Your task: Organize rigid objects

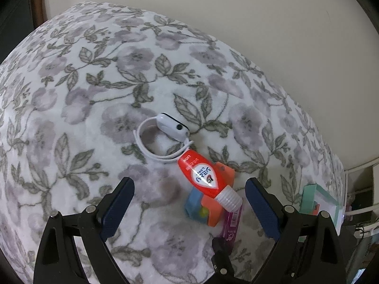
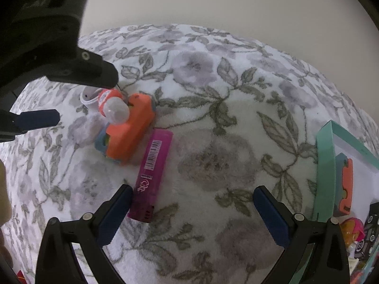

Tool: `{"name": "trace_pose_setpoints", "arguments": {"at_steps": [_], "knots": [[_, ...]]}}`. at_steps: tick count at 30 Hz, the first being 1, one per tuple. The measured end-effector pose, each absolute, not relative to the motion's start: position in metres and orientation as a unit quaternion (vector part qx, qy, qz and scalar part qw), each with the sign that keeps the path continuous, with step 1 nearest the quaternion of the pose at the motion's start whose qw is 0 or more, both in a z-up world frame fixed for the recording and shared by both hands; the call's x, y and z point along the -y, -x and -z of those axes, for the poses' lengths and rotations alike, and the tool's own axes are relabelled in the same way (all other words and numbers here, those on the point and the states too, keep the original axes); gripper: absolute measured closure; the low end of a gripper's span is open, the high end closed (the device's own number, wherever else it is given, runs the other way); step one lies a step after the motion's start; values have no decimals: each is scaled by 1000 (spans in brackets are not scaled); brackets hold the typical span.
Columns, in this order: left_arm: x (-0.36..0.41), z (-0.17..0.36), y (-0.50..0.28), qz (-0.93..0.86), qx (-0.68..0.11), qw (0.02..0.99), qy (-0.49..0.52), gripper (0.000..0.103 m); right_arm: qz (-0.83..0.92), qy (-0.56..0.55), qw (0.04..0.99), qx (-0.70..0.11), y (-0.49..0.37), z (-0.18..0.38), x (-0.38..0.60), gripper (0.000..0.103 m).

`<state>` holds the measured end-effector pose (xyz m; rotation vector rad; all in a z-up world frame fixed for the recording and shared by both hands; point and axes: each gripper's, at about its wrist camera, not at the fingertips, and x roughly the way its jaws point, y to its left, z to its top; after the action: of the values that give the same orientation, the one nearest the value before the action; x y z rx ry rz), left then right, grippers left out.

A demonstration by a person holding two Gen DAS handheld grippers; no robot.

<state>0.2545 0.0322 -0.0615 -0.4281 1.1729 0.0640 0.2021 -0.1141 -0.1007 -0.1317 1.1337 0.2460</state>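
Grip choice matters w/ the left tool (image 1: 189, 207): it hangs wide apart and empty over a small heap on the flowered blanket (image 1: 94, 94), so I'd close across the red tube (image 1: 203, 175) at its body, not the ribbed white cap (image 1: 228, 200), since the tube lies tilted on the orange block (image 1: 213, 209) & could roll off. Right tool (image 2: 193, 209) is also spread & empty, w/ the pink lighter (image 2: 152, 174) just beside its left finger. White watch (image 1: 165, 132) touches the tube's far end & may drag along; teal box (image 2: 328, 165) w/ sorted bits sits off to the right, prob. the drop spot.

"LION" on red tube (image 1: 205, 175)
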Motion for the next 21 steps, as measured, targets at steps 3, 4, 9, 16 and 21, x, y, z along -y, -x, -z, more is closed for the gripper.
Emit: {"name": "trace_pose_setpoints", "arguments": {"at_steps": [3,4,9,16,21], "knots": [[-29,66,-257,-37,-546,815,192,8,-119,58,835,-534,-202,100,117,2],[-29,67,-256,-45,-541,818,191,8,-119,57,835,-534,-202,101,118,2],[-29,70,-258,-50,-534,823,188,13,-118,54,835,-534,-202,98,120,5],[-21,71,-259,-32,-542,819,188,35,-115,52,836,-534,-203,97,124,13],[-23,72,-259,-34,-548,814,189,42,-110,39,837,-535,-207,94,132,25]]}}
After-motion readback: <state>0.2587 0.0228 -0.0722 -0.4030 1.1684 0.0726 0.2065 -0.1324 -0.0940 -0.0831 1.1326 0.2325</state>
